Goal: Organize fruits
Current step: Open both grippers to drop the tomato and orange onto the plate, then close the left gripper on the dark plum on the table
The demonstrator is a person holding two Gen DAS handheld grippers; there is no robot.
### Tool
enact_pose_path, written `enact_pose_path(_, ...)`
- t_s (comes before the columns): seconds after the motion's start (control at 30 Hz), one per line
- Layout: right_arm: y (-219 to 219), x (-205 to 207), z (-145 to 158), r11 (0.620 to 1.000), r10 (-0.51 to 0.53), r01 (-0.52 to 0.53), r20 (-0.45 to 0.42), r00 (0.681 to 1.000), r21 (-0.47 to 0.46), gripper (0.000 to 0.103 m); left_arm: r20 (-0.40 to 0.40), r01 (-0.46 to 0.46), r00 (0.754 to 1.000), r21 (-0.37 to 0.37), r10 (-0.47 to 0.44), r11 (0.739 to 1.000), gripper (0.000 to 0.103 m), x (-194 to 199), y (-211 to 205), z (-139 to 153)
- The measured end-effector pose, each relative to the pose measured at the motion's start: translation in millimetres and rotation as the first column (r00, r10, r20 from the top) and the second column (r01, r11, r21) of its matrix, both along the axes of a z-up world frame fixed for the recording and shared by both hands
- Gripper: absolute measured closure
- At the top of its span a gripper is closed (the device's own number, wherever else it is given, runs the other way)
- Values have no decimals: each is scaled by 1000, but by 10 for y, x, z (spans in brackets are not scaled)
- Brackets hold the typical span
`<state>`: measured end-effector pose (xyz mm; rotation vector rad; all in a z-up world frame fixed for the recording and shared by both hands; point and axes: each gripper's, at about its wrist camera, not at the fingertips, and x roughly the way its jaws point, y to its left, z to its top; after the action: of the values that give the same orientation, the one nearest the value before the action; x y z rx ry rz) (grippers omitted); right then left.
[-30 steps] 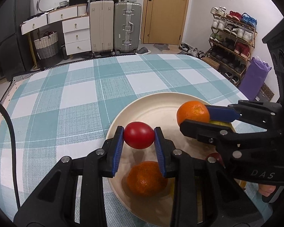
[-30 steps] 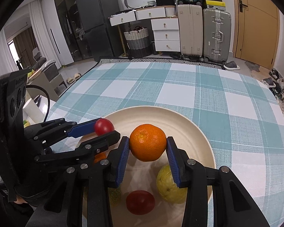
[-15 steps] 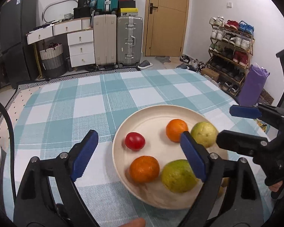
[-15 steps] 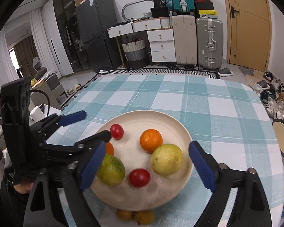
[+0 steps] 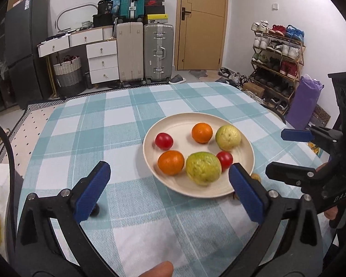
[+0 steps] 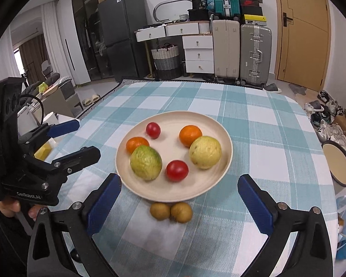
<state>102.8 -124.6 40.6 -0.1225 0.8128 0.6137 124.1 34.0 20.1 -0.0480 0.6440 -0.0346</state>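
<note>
Both tools have just been opening and now gape wide, nothing between the pads. Ahead of the left tool [image 5: 168, 189] and the right tool [image 6: 180, 198] sits the cream plate [image 6: 131, 185] on the checked tabletop [image 6: 265, 138], holding two tomatoes, two oranges and two green-yellow fruits. Two small brown fruits [image 6: 170, 211] lie just nearer the right tool, beside the plate's rim.

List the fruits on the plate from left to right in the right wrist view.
Left orange → green guava → small tomato → big tomato → right orange → yellow guava.
</note>
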Motion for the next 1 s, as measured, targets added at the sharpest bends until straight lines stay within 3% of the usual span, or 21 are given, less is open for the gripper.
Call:
enact_pose_path(0.57,-224,-204,-244,999,-17,15,-54,998,-42,0,-56,-13,998,1,13,1000,1,-574,-110,-221)
enact_pose_path(1.0,-151,-366,-420,997,7,-14,-97,995,-74,0,-114,3,993,3,-3,1000,1,-860,-156,-398)
